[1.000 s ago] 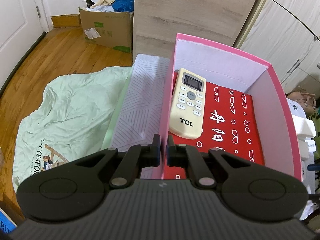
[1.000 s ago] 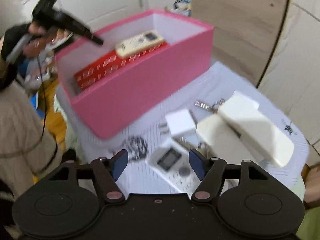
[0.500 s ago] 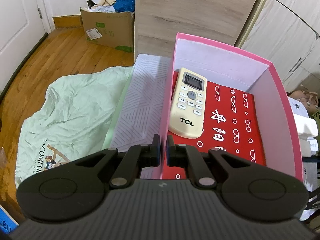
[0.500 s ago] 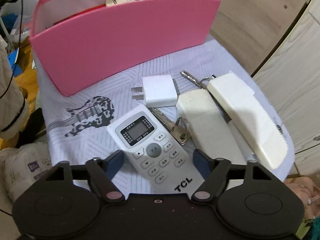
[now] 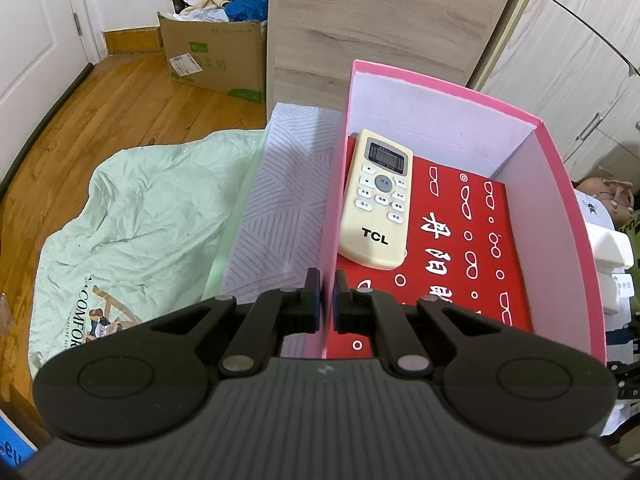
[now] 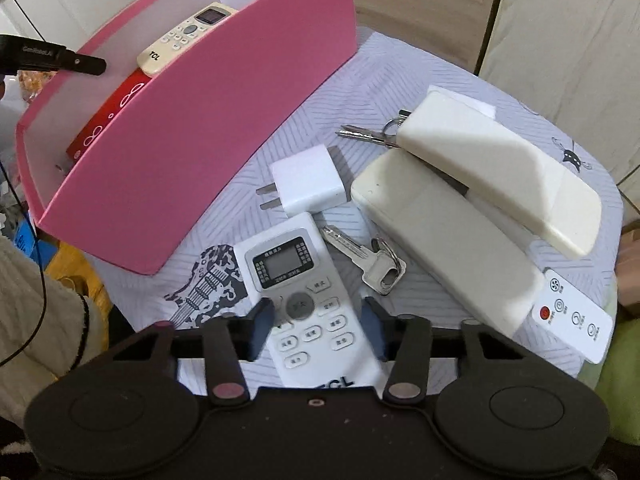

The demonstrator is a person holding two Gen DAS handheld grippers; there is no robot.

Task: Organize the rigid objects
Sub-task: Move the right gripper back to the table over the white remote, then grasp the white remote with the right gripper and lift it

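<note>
My left gripper (image 5: pixel 327 294) is shut on the near left wall of the pink box (image 5: pixel 334 184). Inside lie a cream TCL remote (image 5: pixel 378 200) and a red box (image 5: pixel 472 248). In the right wrist view the pink box (image 6: pixel 208 120) stands at the left, and my right gripper (image 6: pixel 318 320) is open, its fingers on either side of a white TCL remote (image 6: pixel 304 296) that lies on the cloth. Beside that remote lie a white charger (image 6: pixel 308 184), keys (image 6: pixel 366 256) and two long cream remotes (image 6: pixel 448 240).
A small white fan remote (image 6: pixel 572 314) lies at the table's right edge. More keys (image 6: pixel 368 134) sit behind the charger. A green sheet (image 5: pixel 132 216), a cardboard box (image 5: pixel 216 56) and a wooden panel (image 5: pixel 384 12) are beyond the table.
My right gripper has come down and forward over the white remote, so that its fingers now flank it. My left gripper keeps its hold on the box wall.
</note>
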